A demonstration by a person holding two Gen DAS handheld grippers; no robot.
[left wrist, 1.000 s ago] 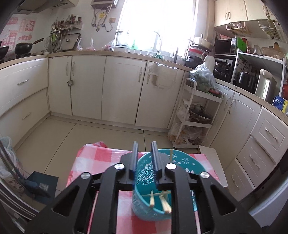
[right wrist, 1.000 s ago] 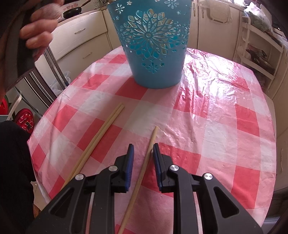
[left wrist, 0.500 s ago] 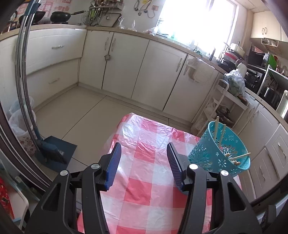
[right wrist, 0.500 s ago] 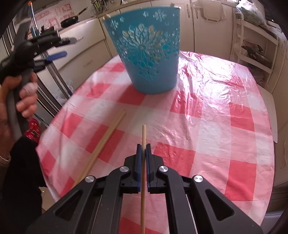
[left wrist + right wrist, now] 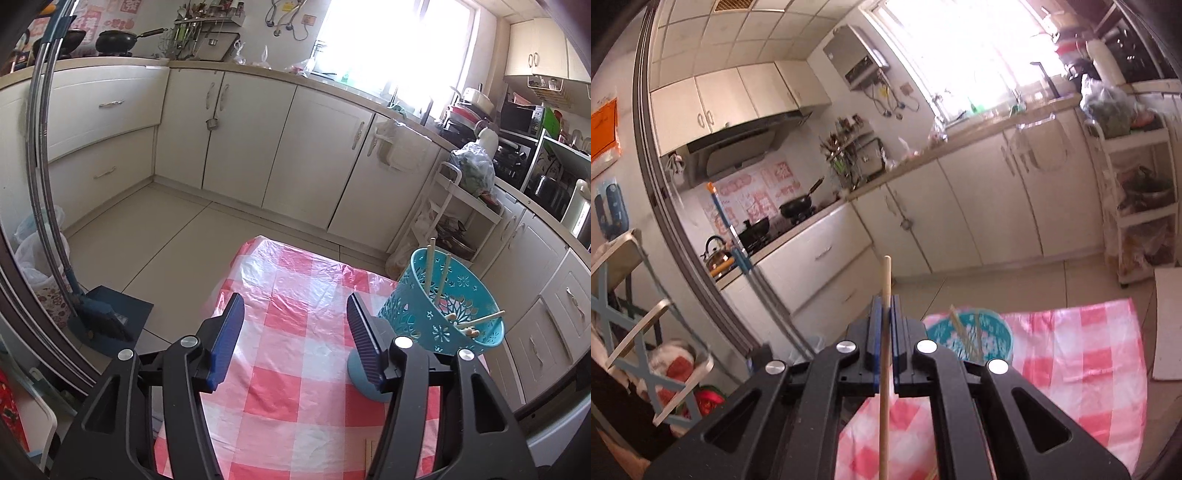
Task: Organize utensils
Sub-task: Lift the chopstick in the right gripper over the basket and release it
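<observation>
Left wrist view: the left gripper (image 5: pixel 295 334) hangs above the near part of the surface (image 5: pixel 295 369), which is covered by a red-and-white checked plastic cloth. Its fingers (image 5: pixel 227 338) stand spread and are opening further; only bare cloth shows between them, and nothing is held. The teal perforated basket (image 5: pixel 443 317) stands on the cloth just right of the right-hand finger, which hides part of its base. Several wooden chopsticks (image 5: pixel 430 267) are inside it, two leaning up past the rim and others lying across the opening. White kitchen cabinets (image 5: pixel 258 129) line the far walls, and a dustpan (image 5: pixel 110 317) sits on the floor to the left of the surface. Right wrist view: the right gripper (image 5: pixel 885 301) is raised above the surface, with the kitchen wall and worktop filling most of the frame. Its fingers are pressed together, pinching a single chopstick (image 5: pixel 884 365) that runs lengthwise between the blue pads, its tip projecting ahead of them and its other end running off the lower frame edge. The teal basket appears below and just right of the fingertips, partly hidden by the gripper body, with chopsticks standing in it.
</observation>
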